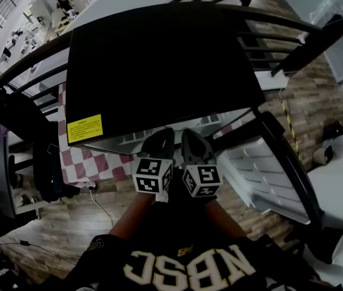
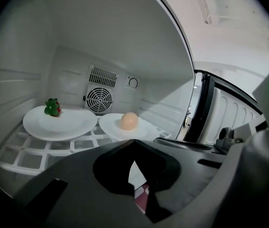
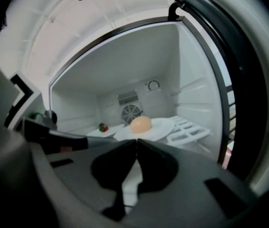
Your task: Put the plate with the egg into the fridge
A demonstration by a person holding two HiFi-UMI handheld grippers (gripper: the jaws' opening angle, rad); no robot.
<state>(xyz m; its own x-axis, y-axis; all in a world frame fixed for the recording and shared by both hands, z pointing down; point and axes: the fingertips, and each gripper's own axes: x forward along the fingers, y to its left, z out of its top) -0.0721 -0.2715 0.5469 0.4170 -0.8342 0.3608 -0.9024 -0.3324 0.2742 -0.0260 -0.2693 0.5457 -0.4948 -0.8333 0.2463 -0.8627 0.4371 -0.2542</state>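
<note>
1. Plates, two: the plate with the egg point(image 2: 146, 129) and a second plate point(image 2: 70, 123).
2. Egg point(image 2: 129, 120) — one.
3. Small red-and-green fruit point(image 2: 52, 107) — one.
4. Round fan grille point(image 2: 99, 99): one.
5. Grippers, two: left gripper point(image 2: 134, 141), right gripper point(image 3: 136, 141).
6. Yellow label point(image 1: 85, 128): one.

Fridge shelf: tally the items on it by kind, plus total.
Plates: 2 (egg plate, other plate)
Egg: 1
Small red-and-green item, looks like a strawberry: 1
Total: 4
</note>
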